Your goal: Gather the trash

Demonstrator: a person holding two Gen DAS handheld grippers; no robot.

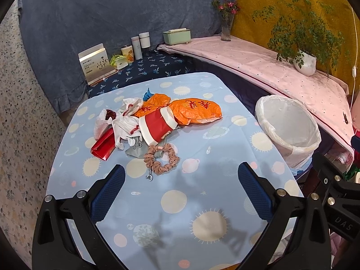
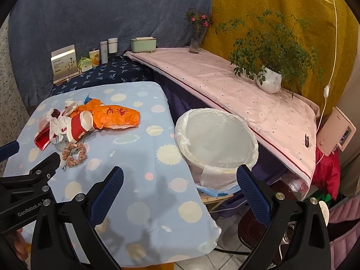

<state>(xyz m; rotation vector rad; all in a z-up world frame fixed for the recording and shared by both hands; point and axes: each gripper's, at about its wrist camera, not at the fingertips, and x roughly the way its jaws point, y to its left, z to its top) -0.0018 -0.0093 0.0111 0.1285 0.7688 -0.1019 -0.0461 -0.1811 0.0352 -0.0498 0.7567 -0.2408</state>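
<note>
Both of your grippers hover low over a surface [image 1: 180,202] covered in a pale blue cloth with cream and pink circles. The left gripper [image 1: 181,173] has its blue fingers [image 1: 108,193] spread wide and released, holding nothing. The right gripper [image 2: 180,175] is likewise spread and empty, its left finger over the cloth and its right finger over the bin's near rim.

The trash sits in one tangled heap at the centre left of the left wrist view. It includes an orange plastic bag [image 1: 193,110] with red characters, a red and white paper cup [image 1: 157,126] lying on its side, crumpled white tissue [image 1: 126,123], a flat red packet [image 1: 103,144], and a small grey piece half hidden under the cup. A tan dotted scrunchie [image 1: 162,159] lies at the heap's near edge, touching the grey piece.

A white lined bin [image 2: 216,139] stands just off the surface's right edge, at the centre of the right wrist view, and looks empty.

Risks from here, as a judgement: because the items overlap, closing on one may drag its neighbours and scatter them, or push light pieces off the surface's far left edge. The thin orange bag may slip from the fingers or trail and catch on the bin liner. The cup could roll away if nudged. The scrunchie may not be trash at all, so you could bin it by mistake. The loose cloth itself could bunch up if your fingers pinch too low.
</note>
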